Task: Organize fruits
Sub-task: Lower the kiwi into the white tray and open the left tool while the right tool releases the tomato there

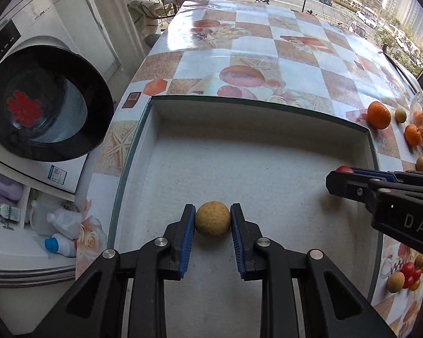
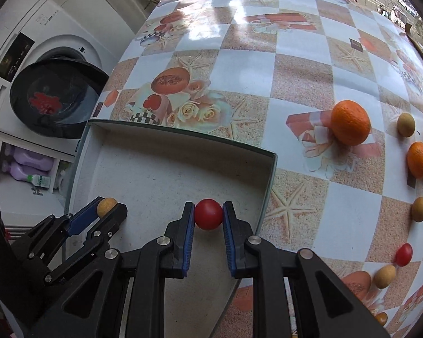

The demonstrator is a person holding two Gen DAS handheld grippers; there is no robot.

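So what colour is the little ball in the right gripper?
Red, clearest in the right wrist view.

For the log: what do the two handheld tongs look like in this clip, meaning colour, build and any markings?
Both tongs, left and right, are matte black plastic with angular linkage arms and round silver pivot pins. Each finger carries a ribbed blue pad on its inner face. White letters "DAS" show on the right body, cut off by the frame edge. No cables or sleeves are visible.
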